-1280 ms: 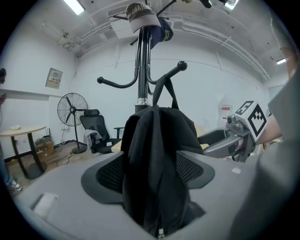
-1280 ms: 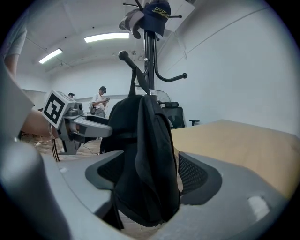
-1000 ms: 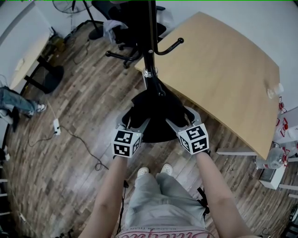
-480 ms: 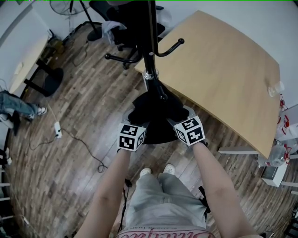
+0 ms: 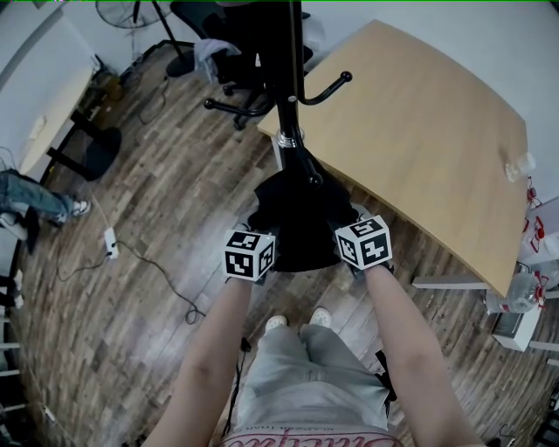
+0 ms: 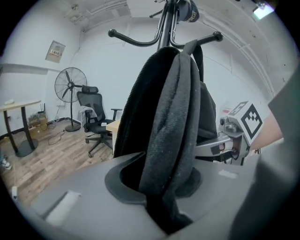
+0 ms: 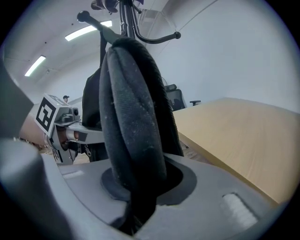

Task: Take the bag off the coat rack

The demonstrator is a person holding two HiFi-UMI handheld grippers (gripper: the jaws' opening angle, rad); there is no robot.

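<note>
A black bag (image 5: 297, 218) hangs by its top loop from a hook of the black coat rack (image 5: 293, 96). My left gripper (image 5: 265, 234) grips the bag's left side and my right gripper (image 5: 343, 231) its right side. Both pairs of jaws have just been closing. In the left gripper view a thick padded fold of the bag (image 6: 168, 131) is pinched between the left gripper's (image 6: 164, 206) jaws. In the right gripper view the right gripper (image 7: 140, 201) is shut on another padded fold of the bag (image 7: 131, 122). Each view shows the other gripper's marker cube beyond the bag.
A light wooden table (image 5: 437, 131) stands just right of the rack. A black office chair (image 5: 236, 52) and a fan (image 5: 131, 10) are behind it. A cable with a power strip (image 5: 109, 243) lies on the wood floor at left. A white shelf unit (image 5: 524, 297) stands at right.
Both grippers have moved inward against the bag and sunk slightly. Their jaws, spread wide beside the bag a second ago, have closed onto its sides.
</note>
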